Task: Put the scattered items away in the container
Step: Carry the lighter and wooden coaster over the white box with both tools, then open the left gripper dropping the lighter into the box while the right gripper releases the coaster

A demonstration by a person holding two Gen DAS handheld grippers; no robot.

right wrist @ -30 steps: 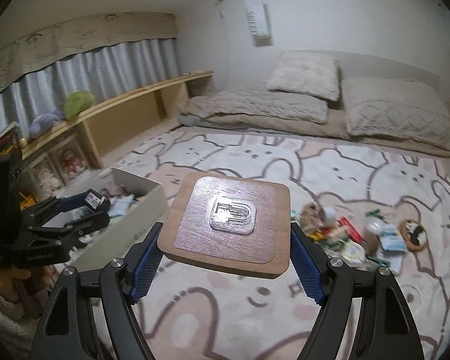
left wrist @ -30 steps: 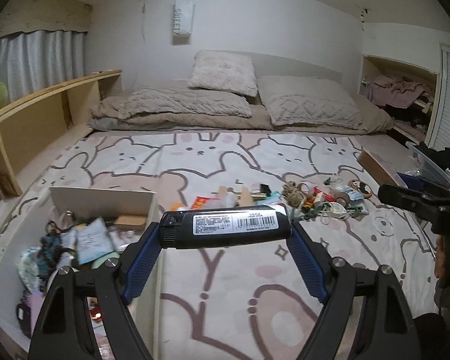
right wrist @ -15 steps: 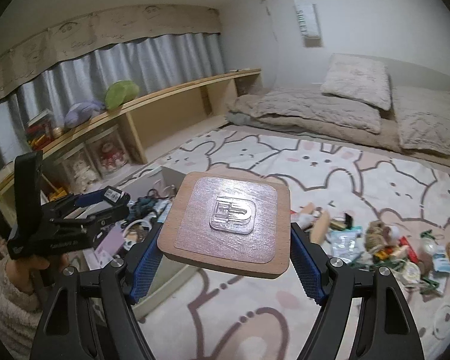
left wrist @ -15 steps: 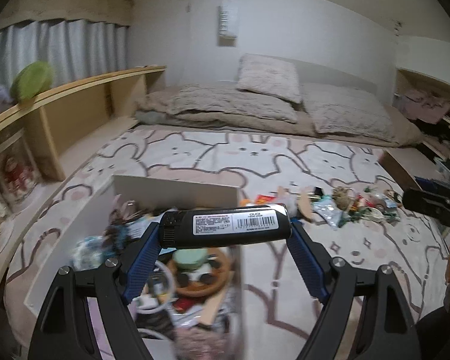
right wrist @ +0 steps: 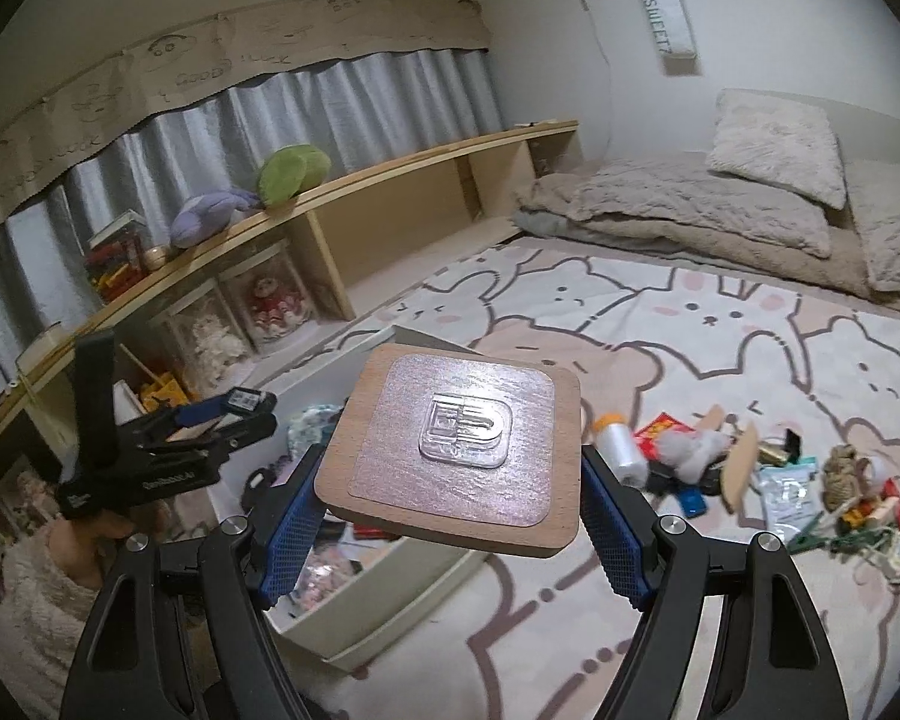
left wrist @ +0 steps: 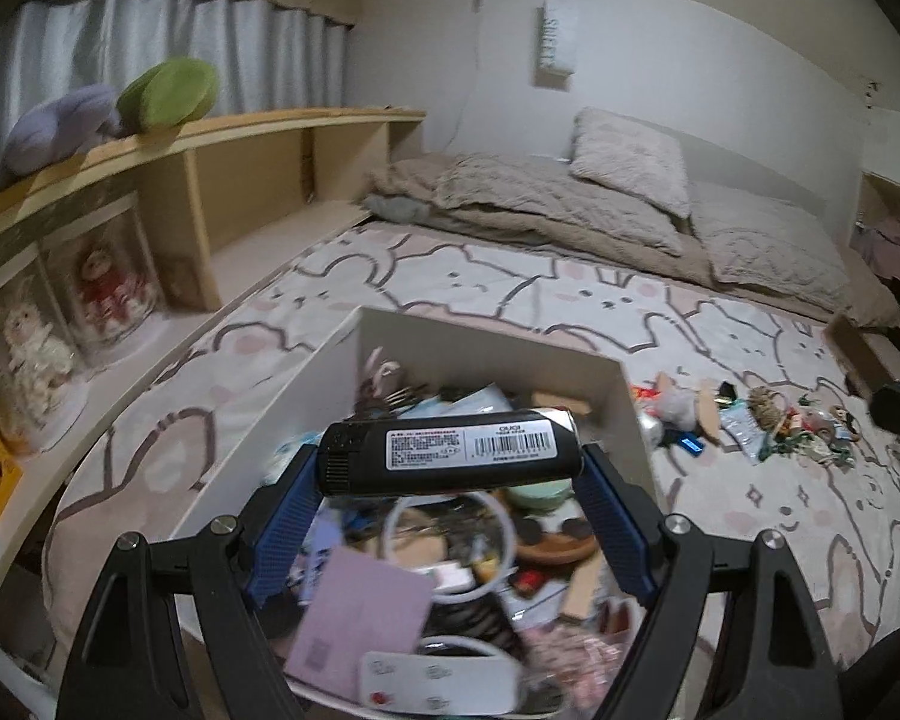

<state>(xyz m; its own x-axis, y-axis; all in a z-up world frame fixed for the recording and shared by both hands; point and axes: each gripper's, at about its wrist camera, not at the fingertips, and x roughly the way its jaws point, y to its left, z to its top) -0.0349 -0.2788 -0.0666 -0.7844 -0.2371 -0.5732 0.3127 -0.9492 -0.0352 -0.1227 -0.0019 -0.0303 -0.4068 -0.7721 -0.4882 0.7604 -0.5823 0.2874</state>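
Now the left claw [left wrist: 450, 471] grasps a black labelled cylinder [left wrist: 450, 459] above the white box [left wrist: 492, 342]; the right claw [right wrist: 450, 480] clamps a square wooden plaque [right wrist: 450, 450].

Left gripper [left wrist: 450, 480] and right gripper [right wrist: 450, 480] are being recorded as alike: matte black angular arms with triangular cut-outs, silver round screws at the pivots, blue cross-hatched pads [left wrist: 285, 507] lining the fingers. White lettering is being noted on the left gripper's black body in the right wrist view. A fluffy cream sleeve [right wrist: 30, 612] is being worn.
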